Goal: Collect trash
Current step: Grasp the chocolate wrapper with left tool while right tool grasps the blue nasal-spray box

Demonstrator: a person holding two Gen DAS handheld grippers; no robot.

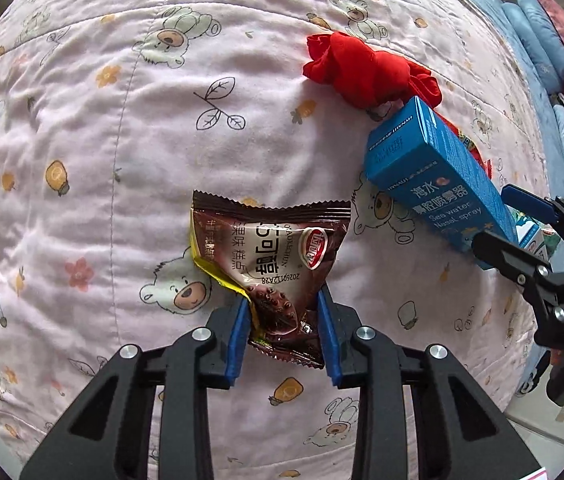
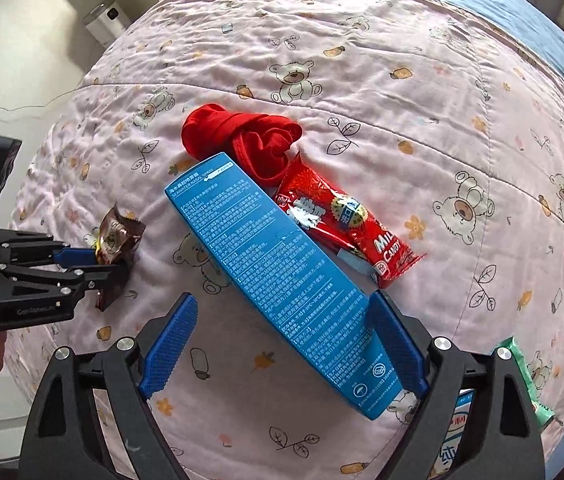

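My left gripper (image 1: 284,304) is shut on a brown snack wrapper (image 1: 274,248), pinching its lower end over the pink bear-print quilt (image 1: 122,140); it also shows in the right wrist view (image 2: 116,240). My right gripper (image 2: 282,316) is open, its blue pads either side of a long blue nasal-spray box (image 2: 278,272) that lies on the quilt; the right pad touches the box, the left pad stands apart. The box also shows in the left wrist view (image 1: 434,168). A red milk-candy wrapper (image 2: 342,224) lies beside the box.
A crumpled red cloth (image 2: 250,140) lies beyond the box, also in the left wrist view (image 1: 366,68). A green wrapper (image 2: 530,384) and a white-blue packet (image 2: 454,432) lie at the lower right. Folded blue and pink bedding (image 1: 554,48) sits far right. A white appliance (image 2: 106,20) stands off the bed.
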